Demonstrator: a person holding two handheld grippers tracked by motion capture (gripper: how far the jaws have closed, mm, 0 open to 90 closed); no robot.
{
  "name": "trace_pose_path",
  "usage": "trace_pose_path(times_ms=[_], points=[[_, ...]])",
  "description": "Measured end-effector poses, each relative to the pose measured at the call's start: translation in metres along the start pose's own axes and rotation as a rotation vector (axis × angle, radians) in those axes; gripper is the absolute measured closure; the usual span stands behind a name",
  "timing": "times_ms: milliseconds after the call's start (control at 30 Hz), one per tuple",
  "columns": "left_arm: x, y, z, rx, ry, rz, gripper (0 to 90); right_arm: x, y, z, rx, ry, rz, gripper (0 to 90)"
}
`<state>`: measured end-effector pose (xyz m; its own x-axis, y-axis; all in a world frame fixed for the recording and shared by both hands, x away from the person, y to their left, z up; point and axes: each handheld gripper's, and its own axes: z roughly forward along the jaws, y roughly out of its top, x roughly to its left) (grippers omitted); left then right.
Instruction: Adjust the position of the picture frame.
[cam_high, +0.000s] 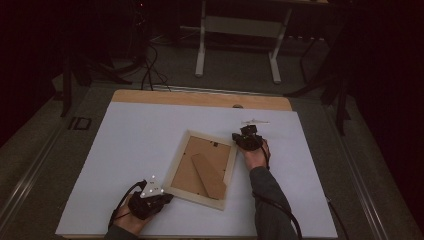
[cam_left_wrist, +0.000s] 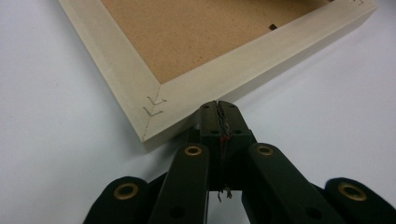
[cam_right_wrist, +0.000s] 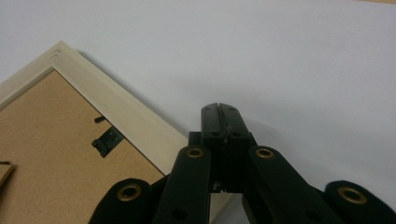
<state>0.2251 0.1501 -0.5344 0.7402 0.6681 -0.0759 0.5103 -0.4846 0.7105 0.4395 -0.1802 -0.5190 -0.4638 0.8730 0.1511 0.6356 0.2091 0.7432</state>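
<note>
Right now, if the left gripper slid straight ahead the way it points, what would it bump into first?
The left gripper, jaws shut, points at the pale wooden edge of the picture frame lying face down. It would probably meet that edge first, near the corner; it looks very close, though whether they already touch is unclear.

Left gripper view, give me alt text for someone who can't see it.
A pale wooden picture frame lies face down on a white table, its brown backing board showing. The left gripper points at the frame's edge beside the near corner, jaws shut with nothing between them; whether the tips touch the wood is unclear.
</note>
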Motion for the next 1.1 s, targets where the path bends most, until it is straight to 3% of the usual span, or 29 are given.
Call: trace_pose_path(times_ms=[800, 1100], points=[[-0.0017, 0.0010, 0.0030, 0.011, 0.024, -0.005, 90.0, 0.0009, -0.0028, 0.0039, 0.015, -0.014, 0.031, 90.0], [-0.0014, 0.0042, 0.0060, 0.010, 0.058, -0.020, 90.0, -0.0005, -0.0022, 0.0021, 0.034, -0.018, 0.041, 90.0]])
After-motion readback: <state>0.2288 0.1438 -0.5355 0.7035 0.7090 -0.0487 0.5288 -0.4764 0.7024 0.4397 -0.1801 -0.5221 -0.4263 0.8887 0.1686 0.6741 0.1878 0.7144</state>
